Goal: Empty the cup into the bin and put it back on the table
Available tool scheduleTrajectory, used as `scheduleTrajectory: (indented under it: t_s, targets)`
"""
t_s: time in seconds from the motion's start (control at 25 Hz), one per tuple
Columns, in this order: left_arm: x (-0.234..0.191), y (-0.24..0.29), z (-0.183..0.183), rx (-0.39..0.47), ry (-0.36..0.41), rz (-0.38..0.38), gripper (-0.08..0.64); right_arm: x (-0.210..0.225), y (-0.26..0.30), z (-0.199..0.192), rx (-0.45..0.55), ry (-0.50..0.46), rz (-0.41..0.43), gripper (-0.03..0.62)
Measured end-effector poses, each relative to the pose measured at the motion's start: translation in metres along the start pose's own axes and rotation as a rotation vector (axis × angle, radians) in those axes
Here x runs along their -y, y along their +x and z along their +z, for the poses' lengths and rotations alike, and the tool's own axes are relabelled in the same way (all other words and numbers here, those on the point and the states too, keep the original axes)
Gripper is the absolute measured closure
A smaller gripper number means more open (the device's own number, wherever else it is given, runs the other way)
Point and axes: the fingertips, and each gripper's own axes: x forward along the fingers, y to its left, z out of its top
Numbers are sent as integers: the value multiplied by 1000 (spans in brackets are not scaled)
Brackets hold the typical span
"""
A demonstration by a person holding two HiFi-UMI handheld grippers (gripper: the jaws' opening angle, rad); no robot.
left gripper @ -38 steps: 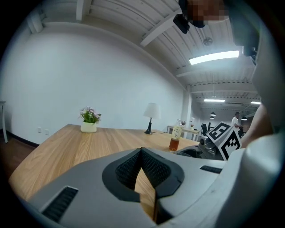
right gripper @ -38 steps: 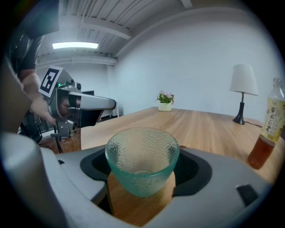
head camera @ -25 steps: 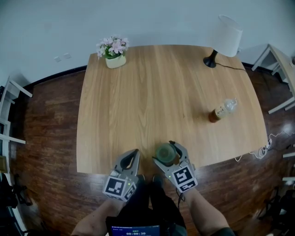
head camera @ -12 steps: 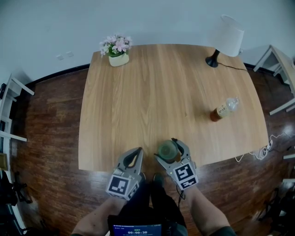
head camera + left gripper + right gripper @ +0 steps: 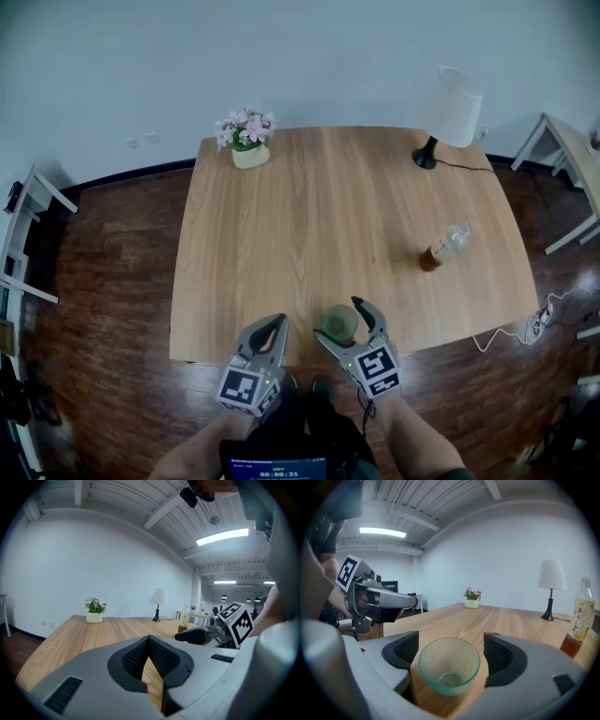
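Keep the right gripper spread wide: at its fullest, having just been opening, clamped on nothing, with the pale green pebbled glass cup standing free between the black ribbed pads and a sliver of wood showing on either side. Looks empty, that cup; set upright on the light oak bench, just inside the bench's near edge. No bin in view.

Judging by that: the letting-go step, close to the end of the task. Draw straight back along the line of the jaws, toward the bench's near edge and off it, with no sideways swing. Hold off closing until fully past the glass. Mind that near edge: close enough for a brush from either pad to tip the cup or slide it off onto the dark wooden floor.

Leave the left gripper alone: pinched shut at the tips, empty, over the bench's near edge, beside the cup but apart from it.

Little else to dodge:
- clear plastic bottle of brown drink, toward the bench's right side
- white pot of pink flowers, at the bench's far left corner
- white-shaded lamp on a black stem, at the bench's far right corner

All well apart from the work.
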Motion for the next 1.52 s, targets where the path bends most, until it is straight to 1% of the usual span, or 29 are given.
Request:
scheduleTrajectory:
  t_s: [0.16, 0.32, 0.36, 0.4, 0.52, 0.68, 0.76, 0.88, 0.92, 1.16, 1.28, 1.4, 1.52]
  targets:
    - [4, -5, 27, 39, 11, -15, 569, -5, -20, 27, 45, 19, 9, 150]
    - [5, -13, 54, 84, 26, -23, 569, -7, -45, 61, 99, -8, 27, 150]
    - [5, -15, 60, 93, 29, -23, 569, -8, -51, 68, 110, -15, 26, 162]
    - [5, -17, 65, 102, 32, -22, 569, -8, -57, 75, 118, -24, 27, 211]
    - [8, -24, 80, 132, 38, -20, 569, -9, -73, 89, 136, -60, 34, 274]
    - [16, -32, 95, 159, 48, -13, 569, -11, -94, 105, 188, -79, 45, 426]
    - [20, -35, 101, 167, 54, -10, 569, -13, -103, 112, 209, -76, 48, 519]
    - [25, -40, 106, 173, 65, -6, 569, -15, -112, 121, 246, -52, 63, 579]
    - [25, -42, 106, 173, 67, -2, 569, -15, -114, 122, 249, -51, 66, 588]
    - [31, -49, 113, 184, 81, 7, 569, -11, -123, 129, 266, -38, 87, 588]
    - [30, -58, 116, 188, 87, -1, 569, -17, -128, 130, 273, -28, 77, 588]
    - [30, -70, 116, 205, 78, -11, 569, -28, -133, 127, 263, -44, 65, 588]
    - [30, -86, 115, 215, 68, -30, 569, -36, -137, 129, 264, -43, 33, 588]
